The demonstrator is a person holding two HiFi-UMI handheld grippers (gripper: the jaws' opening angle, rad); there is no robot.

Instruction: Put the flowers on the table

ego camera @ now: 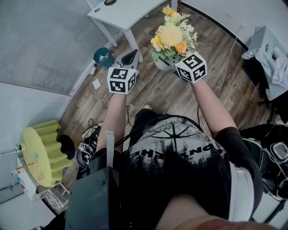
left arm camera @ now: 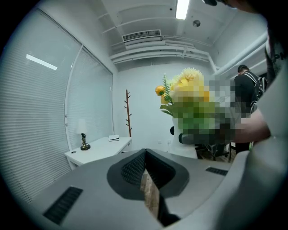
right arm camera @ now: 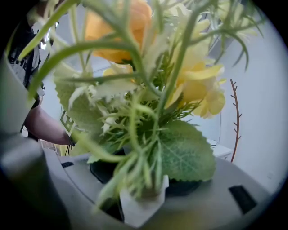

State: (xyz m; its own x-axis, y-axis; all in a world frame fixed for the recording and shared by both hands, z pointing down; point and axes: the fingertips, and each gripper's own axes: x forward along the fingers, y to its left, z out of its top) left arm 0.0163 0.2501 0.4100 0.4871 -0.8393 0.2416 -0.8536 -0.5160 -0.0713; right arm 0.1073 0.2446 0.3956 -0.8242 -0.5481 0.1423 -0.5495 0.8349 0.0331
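A bouquet of yellow and orange flowers [ego camera: 172,34] with green leaves stands in a white pot [ego camera: 160,64], held in the air over the wooden floor. My right gripper [ego camera: 169,63] is shut on the pot's rim. In the right gripper view the flowers [right arm camera: 148,90] fill the picture and the white rim [right arm camera: 143,205] sits between the jaws of my right gripper [right arm camera: 144,197]. My left gripper [ego camera: 131,59] hangs to the left of the pot, apart from it, shut and holding nothing [left arm camera: 145,167]. The white table [ego camera: 120,12] lies ahead to the left. The flowers [left arm camera: 186,85] show partly in the left gripper view.
On the white table [left arm camera: 101,150] stands a small lamp [left arm camera: 83,140]; a bare coat stand [left arm camera: 128,112] rises behind it. A teal object [ego camera: 103,56] and a paper scrap [ego camera: 96,84] lie on the floor. A yellow-green pleated thing [ego camera: 42,152] stands behind left. Cables, bags and clothes are at the right.
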